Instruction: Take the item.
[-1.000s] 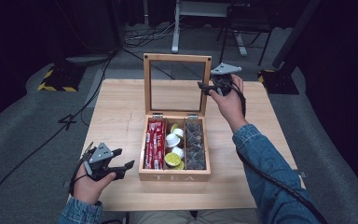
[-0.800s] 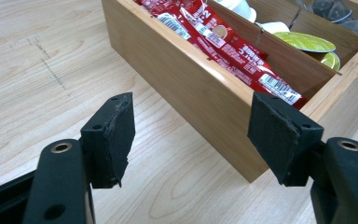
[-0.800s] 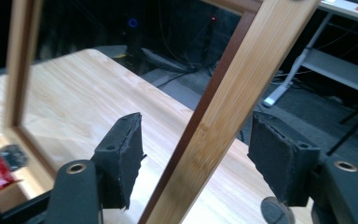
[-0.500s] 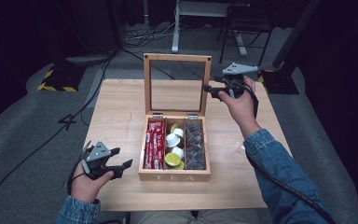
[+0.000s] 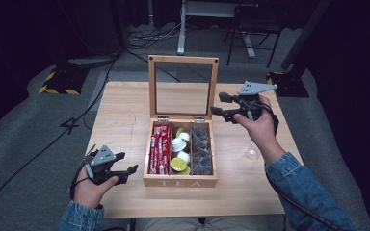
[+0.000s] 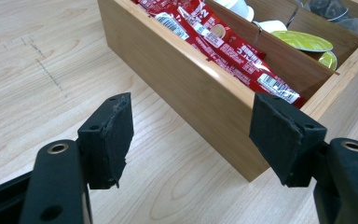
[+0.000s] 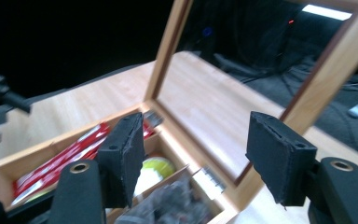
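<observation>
A wooden tea box [image 5: 179,181] stands mid-table with its glass-paned lid [image 5: 183,60] upright. It holds red sachets [image 5: 159,148], white and green capsules [image 5: 178,154] and dark tea bags [image 5: 202,149]. My left gripper [image 5: 127,162] is open beside the box's front left corner. In the left gripper view its jaws [image 6: 196,135] stand wide apart before the box wall [image 6: 191,88], empty, with the red sachets [image 6: 223,42] above. My right gripper [image 5: 218,103] is open just right of the lid's edge. The right gripper view [image 7: 196,154] looks past the lid frame [image 7: 168,51] into the box.
A small clear round object [image 5: 252,154] lies on the table [image 5: 120,120] right of the box, near my right wrist. Cables [image 5: 67,130] run across the grey floor at left, and furniture legs [image 5: 180,33] stand behind the table.
My right gripper has drawn back from the lid's top right corner, moving down and toward me, still open. The lid stays upright. The left gripper has barely moved.
</observation>
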Motion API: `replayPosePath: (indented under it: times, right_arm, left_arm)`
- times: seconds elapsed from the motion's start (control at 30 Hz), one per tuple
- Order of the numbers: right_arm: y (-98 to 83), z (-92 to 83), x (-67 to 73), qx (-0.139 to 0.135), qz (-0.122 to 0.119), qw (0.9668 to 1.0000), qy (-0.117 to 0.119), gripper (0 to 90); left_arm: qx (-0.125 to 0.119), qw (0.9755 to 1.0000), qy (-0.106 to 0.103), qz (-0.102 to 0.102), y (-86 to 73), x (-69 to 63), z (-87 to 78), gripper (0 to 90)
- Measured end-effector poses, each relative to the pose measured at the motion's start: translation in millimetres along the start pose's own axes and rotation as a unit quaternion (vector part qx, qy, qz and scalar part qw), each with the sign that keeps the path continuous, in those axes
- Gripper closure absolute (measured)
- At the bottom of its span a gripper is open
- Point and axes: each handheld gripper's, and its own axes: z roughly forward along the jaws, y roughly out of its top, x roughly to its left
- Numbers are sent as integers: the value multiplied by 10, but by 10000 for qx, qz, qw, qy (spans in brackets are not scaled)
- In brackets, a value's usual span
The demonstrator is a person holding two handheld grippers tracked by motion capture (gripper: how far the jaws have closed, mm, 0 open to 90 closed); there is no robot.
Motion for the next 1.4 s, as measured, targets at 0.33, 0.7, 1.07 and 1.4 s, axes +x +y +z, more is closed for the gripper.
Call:
replayPosePath:
  times: [0.33,0.7,1.07,1.4]
  right_arm:
    - [-294,140,215,378,-19,9988,324,416]
    - [-601,417,335,1118,-185,9928,387,521]
    - [-753,665,381,1386,90,9889,525,534]
    - [-857,872,402,1789,-28,9830,412,516]
  left_arm:
    - [328,9994,122,-30,-144,41,76,297]
    - [666,9972,194,-287,-306,105,245,305]
    - [893,9952,256,-311,-400,141,348,304]
    - [948,9949,257,-212,-398,113,376,303]
